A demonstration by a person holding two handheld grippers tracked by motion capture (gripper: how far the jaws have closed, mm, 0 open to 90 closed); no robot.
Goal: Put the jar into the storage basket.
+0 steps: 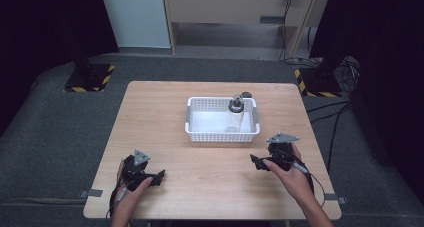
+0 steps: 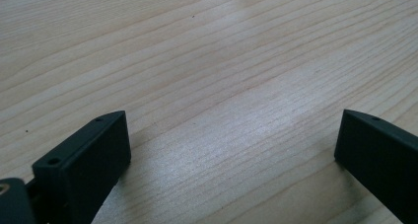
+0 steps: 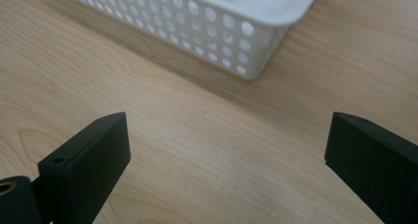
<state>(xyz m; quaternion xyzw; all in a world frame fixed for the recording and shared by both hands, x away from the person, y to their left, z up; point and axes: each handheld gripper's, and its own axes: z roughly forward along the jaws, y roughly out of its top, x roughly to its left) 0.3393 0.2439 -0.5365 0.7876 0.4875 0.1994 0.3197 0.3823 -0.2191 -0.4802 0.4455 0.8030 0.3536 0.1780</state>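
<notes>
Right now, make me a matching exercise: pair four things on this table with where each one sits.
Things:
1. basket
2. clear bottle
3. left tongs
4. right tongs

Places:
A. near left part of the table, open over bare wood
B. standing inside the basket's right end
C. middle of the table, toward the far side
D. just short of the basket's near right corner

Pairs: 1-C, 2-B, 3-A, 4-D

Grey carpet (image 1: 45, 137), dark curtains (image 1: 35, 22)
</notes>
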